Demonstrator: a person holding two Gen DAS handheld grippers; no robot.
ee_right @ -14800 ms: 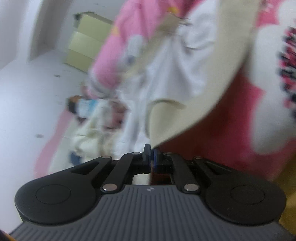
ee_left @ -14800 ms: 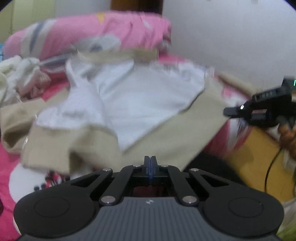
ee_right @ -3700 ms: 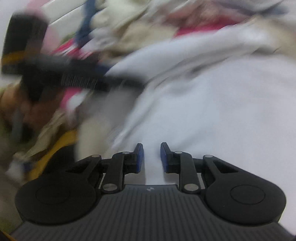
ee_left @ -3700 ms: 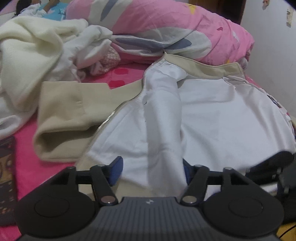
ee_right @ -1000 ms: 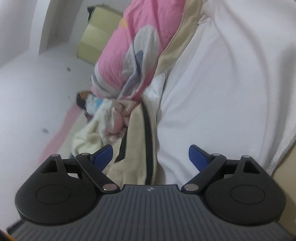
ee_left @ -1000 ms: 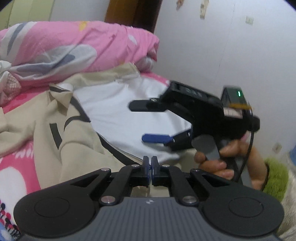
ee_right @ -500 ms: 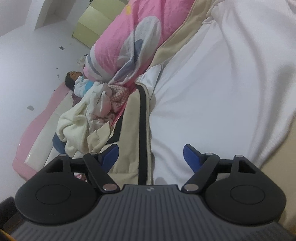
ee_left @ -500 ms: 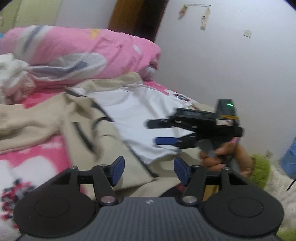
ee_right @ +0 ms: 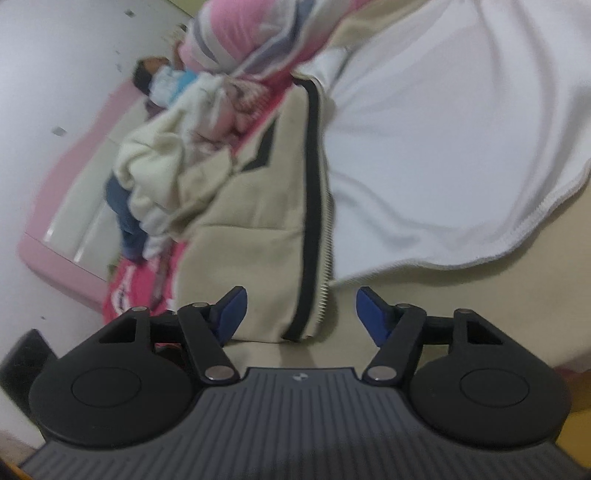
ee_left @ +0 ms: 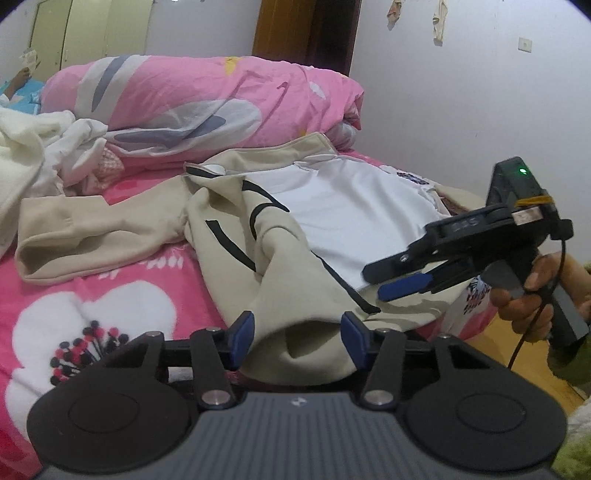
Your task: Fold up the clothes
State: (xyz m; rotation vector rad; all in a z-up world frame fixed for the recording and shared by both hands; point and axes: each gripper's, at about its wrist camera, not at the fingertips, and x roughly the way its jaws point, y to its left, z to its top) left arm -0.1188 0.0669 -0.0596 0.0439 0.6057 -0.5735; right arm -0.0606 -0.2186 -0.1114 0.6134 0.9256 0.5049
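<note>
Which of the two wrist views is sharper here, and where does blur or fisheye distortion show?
Left wrist view: sharp; the beige jacket and right gripper are crisp, with the wall and door bowing at the fisheye edges. Right wrist view: softer, with motion blur over the pink quilt and clothes pile; the zipper edge is still legible.
</note>
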